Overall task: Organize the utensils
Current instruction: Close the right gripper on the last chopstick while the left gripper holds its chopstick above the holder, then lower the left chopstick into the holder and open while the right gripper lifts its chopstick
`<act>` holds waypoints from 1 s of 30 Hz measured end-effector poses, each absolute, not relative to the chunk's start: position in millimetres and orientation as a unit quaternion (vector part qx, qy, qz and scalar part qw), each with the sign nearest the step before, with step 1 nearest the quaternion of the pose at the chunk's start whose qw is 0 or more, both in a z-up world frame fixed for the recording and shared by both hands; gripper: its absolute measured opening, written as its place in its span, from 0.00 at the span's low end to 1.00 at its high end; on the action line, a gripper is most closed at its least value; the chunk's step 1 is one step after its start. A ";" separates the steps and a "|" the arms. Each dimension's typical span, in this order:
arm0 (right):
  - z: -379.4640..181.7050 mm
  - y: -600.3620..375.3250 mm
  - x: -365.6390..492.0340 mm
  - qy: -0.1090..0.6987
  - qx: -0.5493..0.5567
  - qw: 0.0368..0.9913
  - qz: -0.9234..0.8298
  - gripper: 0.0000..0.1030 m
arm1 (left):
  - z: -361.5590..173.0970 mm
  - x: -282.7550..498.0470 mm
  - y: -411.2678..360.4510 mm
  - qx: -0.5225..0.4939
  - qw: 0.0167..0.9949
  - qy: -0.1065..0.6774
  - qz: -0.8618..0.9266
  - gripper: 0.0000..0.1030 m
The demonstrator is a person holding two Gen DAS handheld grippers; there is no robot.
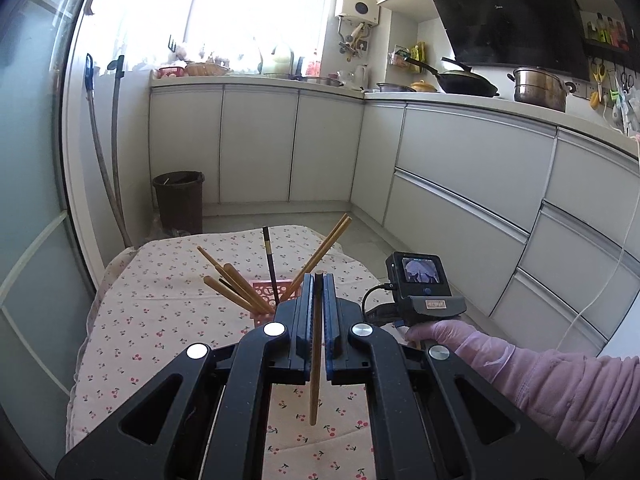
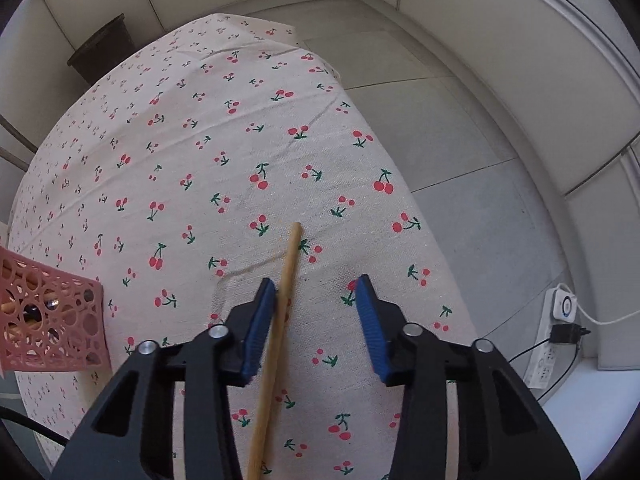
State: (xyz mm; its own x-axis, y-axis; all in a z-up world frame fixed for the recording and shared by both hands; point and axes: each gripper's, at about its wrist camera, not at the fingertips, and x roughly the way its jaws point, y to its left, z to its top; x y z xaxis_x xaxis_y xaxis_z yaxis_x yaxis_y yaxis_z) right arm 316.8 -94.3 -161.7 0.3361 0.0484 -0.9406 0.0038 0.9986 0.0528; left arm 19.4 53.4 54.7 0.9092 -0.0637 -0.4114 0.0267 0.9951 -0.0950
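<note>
In the left wrist view my left gripper (image 1: 319,280) is shut on a wooden chopstick (image 1: 316,360), which runs along the jaws and hangs above the cherry-print tablecloth (image 1: 160,320). Just beyond it stands a pink perforated holder (image 1: 262,294) with several wooden chopsticks (image 1: 232,284) and one dark one fanning out. In the right wrist view my right gripper (image 2: 318,292) points down at the cloth with its jaws apart. Another wooden chopstick (image 2: 286,276) lies on the cloth between them, close against the left pad and far from the right one. The pink holder (image 2: 52,324) sits at the left edge.
A gloved hand in a pink sleeve (image 1: 440,336) holds the right gripper's body to the right of the holder. A dark bin (image 1: 180,200) stands on the floor past the table. White cabinets line the walls. A power strip (image 2: 552,344) lies on the floor to the right.
</note>
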 end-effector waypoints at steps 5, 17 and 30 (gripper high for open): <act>-160.7 -93.9 311.7 0.568 0.027 0.822 0.036 0.07 | 53.5 15.2 45.8 -0.035 0.976 0.213 -0.020 0.04; -100.2 -123.6 244.5 0.510 0.115 0.846 0.107 0.06 | 54.7 8.3 58.2 -0.065 0.973 0.223 -0.019 0.04; -24.2 -162.8 150.8 0.408 0.158 0.884 0.164 0.06 | 71.1 -1.2 70.5 -0.090 0.966 0.243 -0.014 0.04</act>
State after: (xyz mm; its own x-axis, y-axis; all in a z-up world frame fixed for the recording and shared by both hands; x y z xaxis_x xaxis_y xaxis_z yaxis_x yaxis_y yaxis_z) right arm 150.8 -162.8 -24.2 0.6128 0.4193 -0.6698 -0.1620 0.8963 0.4128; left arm -1.2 70.5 71.1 0.8810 -0.0716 -0.4676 -0.0157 0.9835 -0.1802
